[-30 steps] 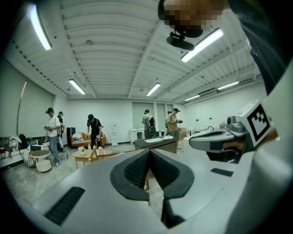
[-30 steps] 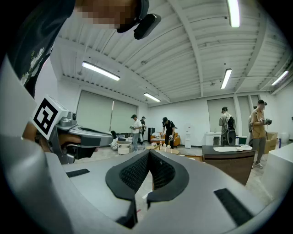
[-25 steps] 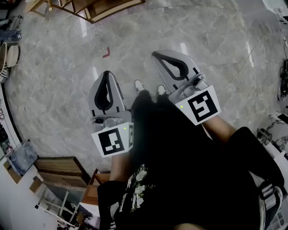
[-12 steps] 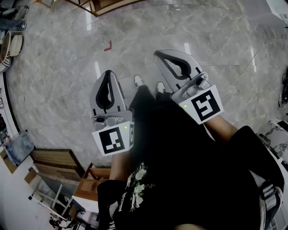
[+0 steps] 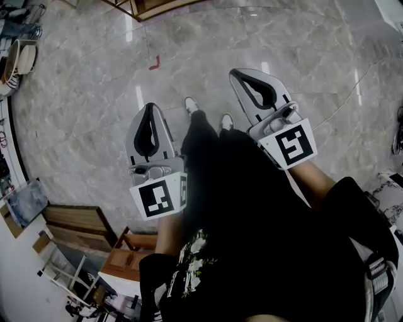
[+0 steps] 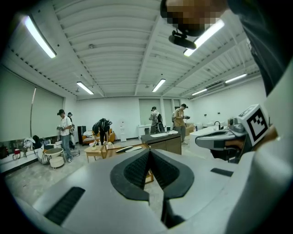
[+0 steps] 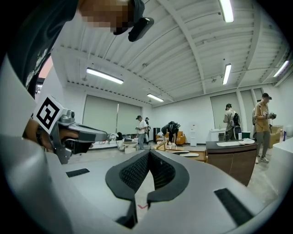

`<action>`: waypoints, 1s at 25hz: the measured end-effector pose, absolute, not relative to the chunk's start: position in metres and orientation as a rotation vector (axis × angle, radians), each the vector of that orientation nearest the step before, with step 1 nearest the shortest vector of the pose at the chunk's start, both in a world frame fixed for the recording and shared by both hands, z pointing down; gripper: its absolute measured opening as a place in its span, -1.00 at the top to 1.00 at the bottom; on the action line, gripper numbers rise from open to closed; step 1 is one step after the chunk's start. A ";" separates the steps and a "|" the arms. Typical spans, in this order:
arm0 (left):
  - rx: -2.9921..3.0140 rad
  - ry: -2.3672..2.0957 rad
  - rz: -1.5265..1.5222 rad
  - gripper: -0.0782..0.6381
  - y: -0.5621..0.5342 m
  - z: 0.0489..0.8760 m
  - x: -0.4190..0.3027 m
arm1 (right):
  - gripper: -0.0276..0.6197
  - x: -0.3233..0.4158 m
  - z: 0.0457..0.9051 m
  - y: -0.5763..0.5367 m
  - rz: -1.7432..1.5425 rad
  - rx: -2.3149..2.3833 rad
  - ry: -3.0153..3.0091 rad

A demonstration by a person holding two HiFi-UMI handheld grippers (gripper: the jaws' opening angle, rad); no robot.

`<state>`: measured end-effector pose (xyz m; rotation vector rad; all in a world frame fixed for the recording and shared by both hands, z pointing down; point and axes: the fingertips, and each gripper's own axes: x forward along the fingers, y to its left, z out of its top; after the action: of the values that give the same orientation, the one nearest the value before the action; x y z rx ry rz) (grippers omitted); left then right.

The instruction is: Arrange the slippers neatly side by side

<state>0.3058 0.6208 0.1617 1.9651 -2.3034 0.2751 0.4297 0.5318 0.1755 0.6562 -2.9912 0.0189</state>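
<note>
No slipper shows for certain. Flat pale things (image 6: pixel 130 148) lie on a low wooden table far ahead, too small to name; the right gripper view has them too (image 7: pixel 187 155). My left gripper (image 5: pixel 149 107) is held out level over the marble floor with its jaws shut and nothing between them (image 6: pixel 149 151). My right gripper (image 5: pixel 235 74) is beside it, a little further forward, also shut and empty (image 7: pixel 149 152). Each gripper shows at the edge of the other's view: the right gripper (image 6: pixel 215 139), the left gripper (image 7: pixel 91 135).
My two shoes (image 5: pixel 191 104) (image 5: pixel 227 121) stand on grey marble floor (image 5: pixel 82 113) bearing a small red mark (image 5: pixel 154 62). Wooden furniture stands at the top (image 5: pixel 164 5) and lower left (image 5: pixel 79 226). A thin cable (image 5: pixel 352 88) crosses the right. Ahead are a dark counter (image 6: pixel 162 140) and several people (image 6: pixel 64 132).
The floor has slid under me as I step forward; one foot now leads. Both grippers travel along with me, still shut and empty, the right one drifting slightly rightward in the head view.
</note>
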 end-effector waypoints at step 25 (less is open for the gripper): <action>1.961 -2.306 0.295 0.78 0.567 0.171 0.231 | 0.93 0.350 0.194 0.482 0.055 0.613 -2.960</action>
<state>0.2309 0.5668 0.1712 1.9609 -2.3060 0.2952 0.3496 0.4815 0.1937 0.6128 -2.9601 0.0552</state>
